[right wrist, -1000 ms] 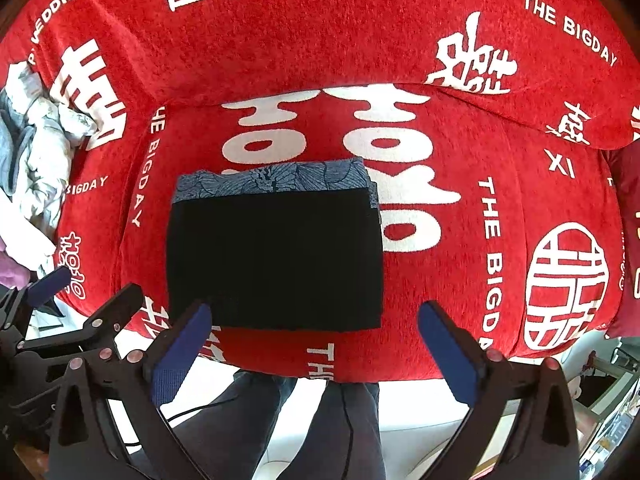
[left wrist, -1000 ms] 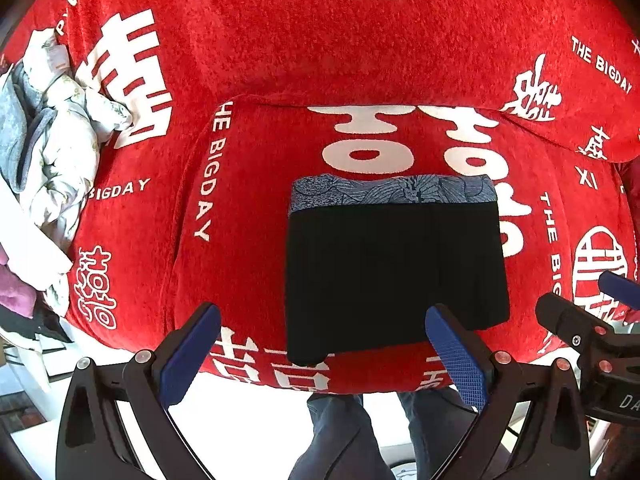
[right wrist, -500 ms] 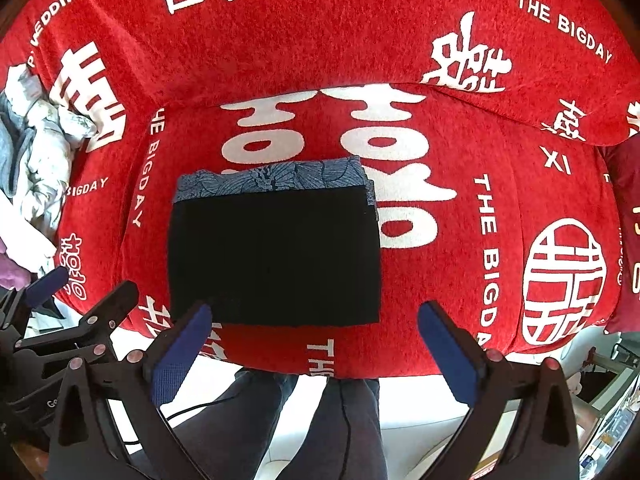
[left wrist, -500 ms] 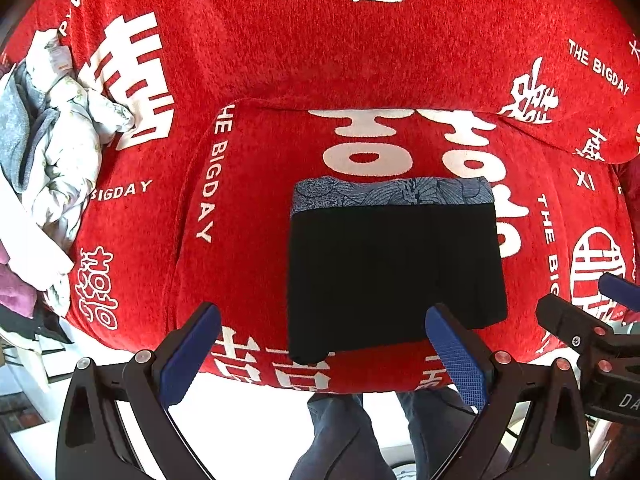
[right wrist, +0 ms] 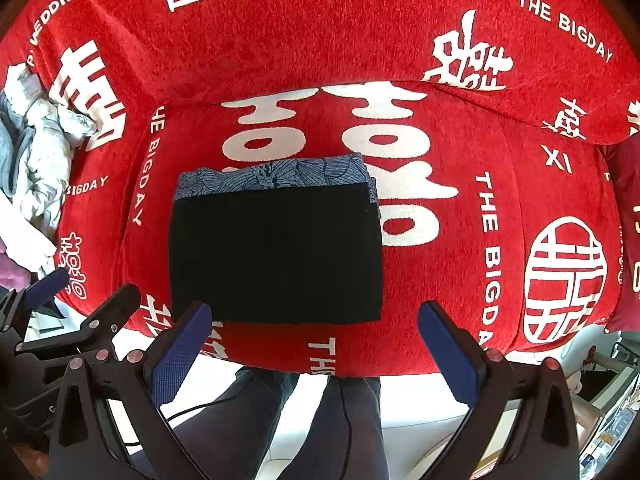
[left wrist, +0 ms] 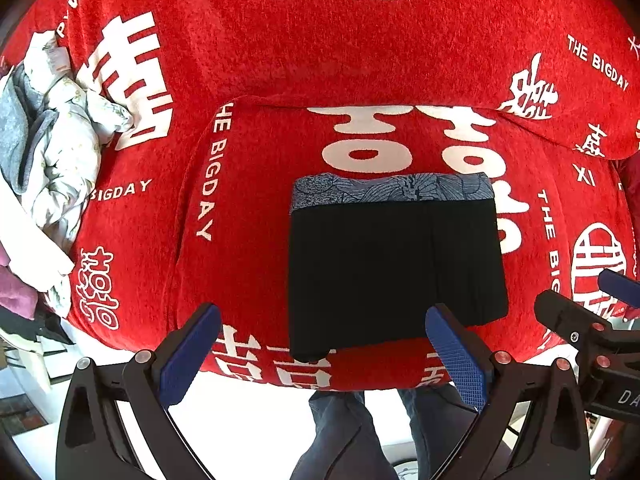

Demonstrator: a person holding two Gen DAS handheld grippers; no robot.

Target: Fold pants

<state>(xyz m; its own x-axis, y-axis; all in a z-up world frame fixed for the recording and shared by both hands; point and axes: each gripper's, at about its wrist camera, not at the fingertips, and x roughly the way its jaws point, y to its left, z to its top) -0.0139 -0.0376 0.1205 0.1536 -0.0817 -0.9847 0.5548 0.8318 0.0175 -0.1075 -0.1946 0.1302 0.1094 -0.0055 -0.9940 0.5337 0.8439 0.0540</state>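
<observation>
The black pants (left wrist: 394, 268) lie folded in a neat rectangle on the red sofa seat (left wrist: 248, 208), on top of a folded blue patterned garment (left wrist: 392, 188) whose far edge shows. They also show in the right wrist view (right wrist: 276, 256). My left gripper (left wrist: 320, 352) is open and empty, held above the seat's front edge, short of the pants. My right gripper (right wrist: 312, 344) is open and empty, also back from the pants. Each gripper shows at the edge of the other's view.
A heap of white, grey and purple clothes (left wrist: 44, 168) lies at the left end of the sofa. The red sofa back (left wrist: 320, 40) rises behind the seat. The person's legs (right wrist: 312, 424) and white floor are below the seat edge.
Both grippers have drifted back slightly from the sofa; the pants stay put. Jaws are unchanged.
</observation>
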